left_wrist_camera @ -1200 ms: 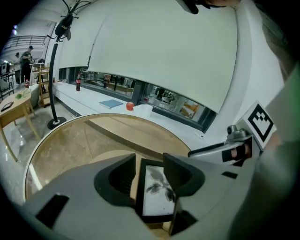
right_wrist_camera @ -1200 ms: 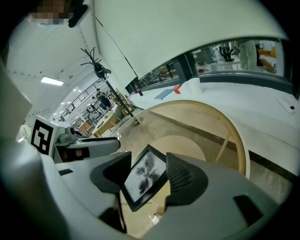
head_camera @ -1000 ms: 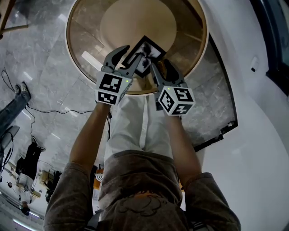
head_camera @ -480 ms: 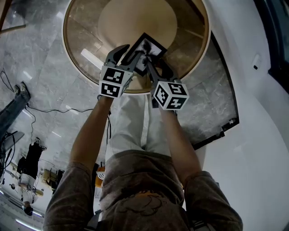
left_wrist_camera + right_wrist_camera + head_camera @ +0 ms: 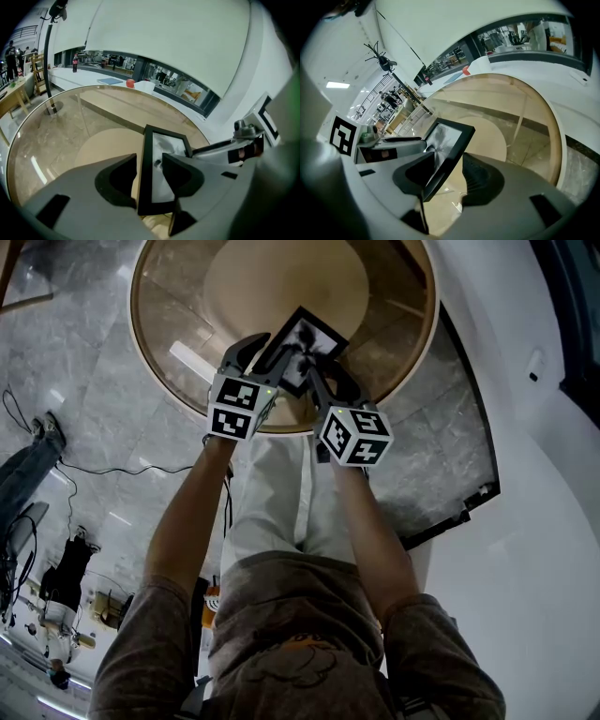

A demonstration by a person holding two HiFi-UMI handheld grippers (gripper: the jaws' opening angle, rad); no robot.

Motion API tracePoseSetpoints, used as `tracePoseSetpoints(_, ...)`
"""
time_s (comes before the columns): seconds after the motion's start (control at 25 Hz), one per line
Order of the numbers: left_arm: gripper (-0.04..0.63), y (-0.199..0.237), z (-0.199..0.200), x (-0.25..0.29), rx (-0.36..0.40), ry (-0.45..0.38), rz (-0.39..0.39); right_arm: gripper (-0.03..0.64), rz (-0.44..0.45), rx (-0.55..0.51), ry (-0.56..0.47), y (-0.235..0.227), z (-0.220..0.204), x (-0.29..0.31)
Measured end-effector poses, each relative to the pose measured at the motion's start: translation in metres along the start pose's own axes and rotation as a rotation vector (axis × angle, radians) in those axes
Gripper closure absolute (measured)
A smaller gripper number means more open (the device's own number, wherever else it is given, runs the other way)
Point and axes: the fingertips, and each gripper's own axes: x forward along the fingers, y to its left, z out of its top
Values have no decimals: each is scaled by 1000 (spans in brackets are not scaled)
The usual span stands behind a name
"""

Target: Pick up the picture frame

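Observation:
A black picture frame (image 5: 305, 341) with a glass front stands tilted near the front edge of a round glass table (image 5: 187, 306). My left gripper (image 5: 269, 351) straddles the frame's left edge (image 5: 144, 164), and its jaws are closing around it. My right gripper (image 5: 328, 379) straddles the frame's right edge (image 5: 452, 150), and its jaws are closing too. In the left gripper view the frame (image 5: 166, 145) runs between my two grey fingers (image 5: 117, 180). The right gripper view shows the frame (image 5: 445, 136) leaning between that gripper's fingers (image 5: 483, 176). I see no firm squeeze on either side.
The table has a wooden rim (image 5: 141, 343) and a pale round base under the glass. A white curved wall (image 5: 534, 521) rises to the right. Cables and dark equipment (image 5: 56, 568) lie on the marble floor at left. A red object (image 5: 130, 83) sits on a far counter.
Both grippers have come down and forward onto the frame, so that its two side edges now lie between their jaws. The frame itself has not moved.

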Motion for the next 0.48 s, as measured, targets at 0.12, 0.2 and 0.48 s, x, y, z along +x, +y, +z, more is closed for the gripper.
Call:
tracePoseSetpoints(0.12,411,0,0,0,-2,2,-1,419,-1,13,0,2,0,1)
tracePoseSetpoints(0.2,416,0,1,0,1,-2,0,419,-6,16,-1,3,0,2)
tracePoseSetpoints(0.48,426,2,0,0,-5,-9,5,479,-39,-1,6,-4,-1,3)
